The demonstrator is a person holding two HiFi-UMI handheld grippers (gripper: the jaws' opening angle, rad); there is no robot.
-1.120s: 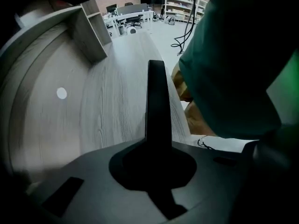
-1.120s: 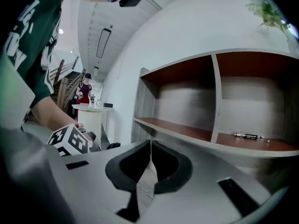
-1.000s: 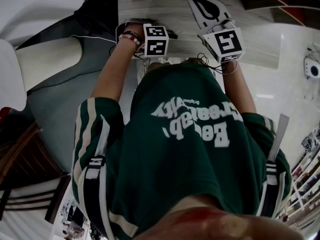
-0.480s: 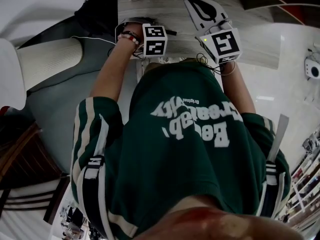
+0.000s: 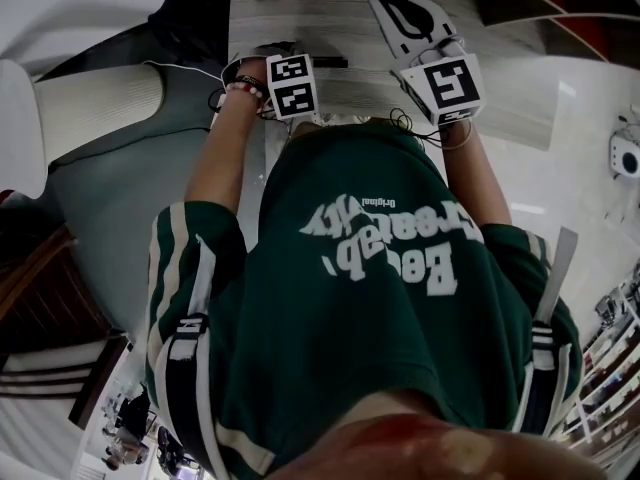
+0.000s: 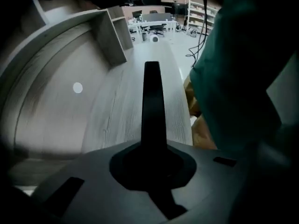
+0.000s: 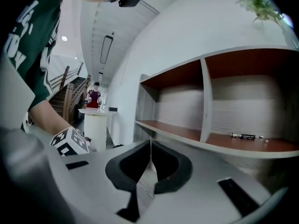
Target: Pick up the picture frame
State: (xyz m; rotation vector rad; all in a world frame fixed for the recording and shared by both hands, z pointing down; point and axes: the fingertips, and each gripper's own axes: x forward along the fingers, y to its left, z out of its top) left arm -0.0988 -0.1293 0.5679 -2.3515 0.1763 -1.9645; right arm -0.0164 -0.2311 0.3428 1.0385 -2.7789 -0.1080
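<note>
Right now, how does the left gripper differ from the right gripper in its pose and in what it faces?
Pose: the left gripper points steeply down, while the right gripper points about level.
Facing: the left gripper faces the pale wooden desk top; the right gripper faces an open shelf with red-brown compartments.
Shared: both the left gripper and the right gripper are shut, with nothing between the jaws.

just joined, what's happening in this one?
A person in a green shirt holds both grippers over a pale wooden desk. The left gripper is above the bare desktop, jaws shut on nothing. The right gripper faces a shelf unit, jaws together and empty. No picture frame shows in any view, so nothing is picked up.
</note>
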